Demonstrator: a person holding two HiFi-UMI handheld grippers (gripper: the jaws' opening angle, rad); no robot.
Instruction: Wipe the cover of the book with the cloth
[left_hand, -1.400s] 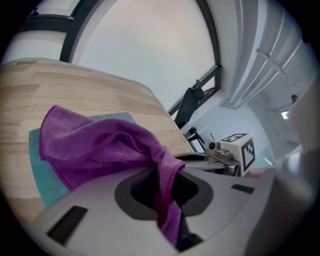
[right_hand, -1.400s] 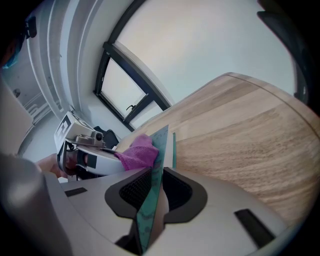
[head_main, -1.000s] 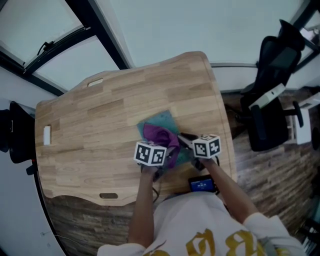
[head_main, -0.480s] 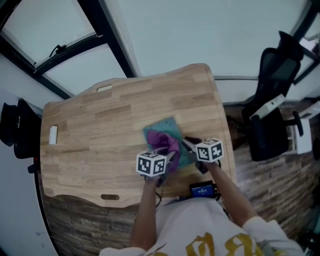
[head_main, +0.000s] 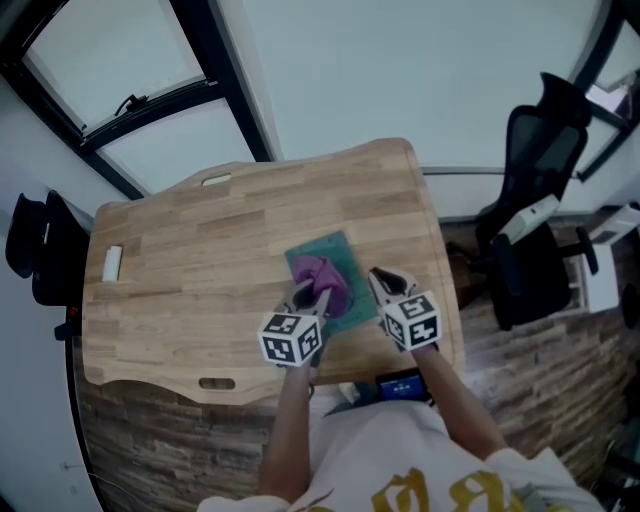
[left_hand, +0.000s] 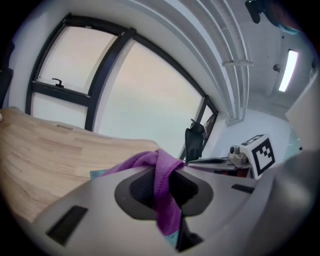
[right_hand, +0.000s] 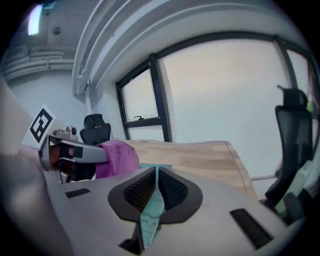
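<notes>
**Purple cloth held on a teal book, mid-wipe**

Head view: Seen from above, a light wooden surface (head_main: 200, 230) carries a teal book (head_main: 358, 300) near its front right edge. A purple cloth (head_main: 325, 278) lies bunched on the cover. The left tongs (head_main: 307, 297) reach the cloth from the near side. The right tongs (head_main: 378, 283) meet the book's right edge. Each pair carries a cube with square markers. A small white object (head_main: 112, 262) lies well apart at the far left of the surface. A black office chair (head_main: 530, 190) stands on the floor to the right.

Left gripper view: The left tongs are closed on a fold of the cloth (left_hand: 166, 200), which rises between the jaws and drapes over them. A sliver of teal shows just below. Whether the cloth presses on the cover cannot be told from here.

Right gripper view: The right tongs are clamped on the thin teal edge of the book (right_hand: 150, 215), which runs straight between the jaws. To the left, the cloth (right_hand: 117, 157) hangs from the other tongs above the cover.

The step in hand appears to be the wiping itself, with one pair steadying the book and the other working the cloth. The next move likely calls for dragging the cloth over the bare part of the cover. It should be pressed low enough to rub, while the right hold stops the book from sliding.
</notes>
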